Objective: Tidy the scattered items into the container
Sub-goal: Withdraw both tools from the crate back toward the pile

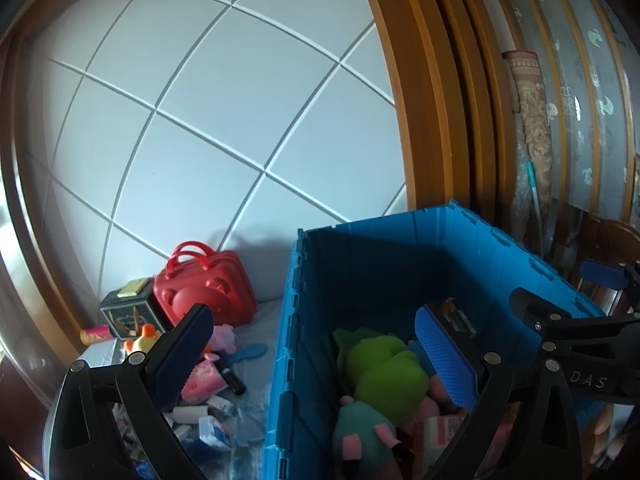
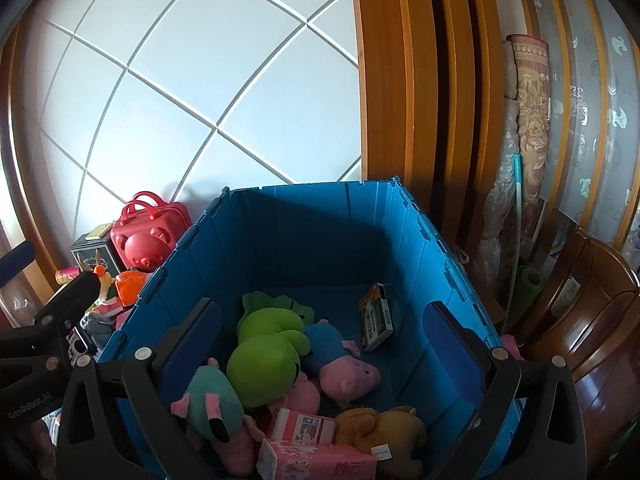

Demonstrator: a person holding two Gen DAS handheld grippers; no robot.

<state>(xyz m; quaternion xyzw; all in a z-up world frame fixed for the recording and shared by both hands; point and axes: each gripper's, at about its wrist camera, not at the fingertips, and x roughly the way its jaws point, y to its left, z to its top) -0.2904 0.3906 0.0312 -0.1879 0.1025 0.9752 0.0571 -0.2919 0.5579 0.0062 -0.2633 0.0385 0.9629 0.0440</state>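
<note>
I see the blue crate (image 2: 320, 232) already holding plush toys, while the leftover clutter, the red bear case (image 1: 204, 286) included, lies off its left wall, nearer my left gripper (image 1: 316, 344) than my right gripper (image 2: 324, 344), both gaping empty.

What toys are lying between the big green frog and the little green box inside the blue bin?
In the right wrist view, a blue-shirted pink pig plush lies between the green frog and the green box.

I'm looking into a home, probably a bedroom. I see wooden door frames (image 2: 404, 80), a rolled rug (image 2: 530, 128) and plush toys (image 2: 268, 356).
</note>
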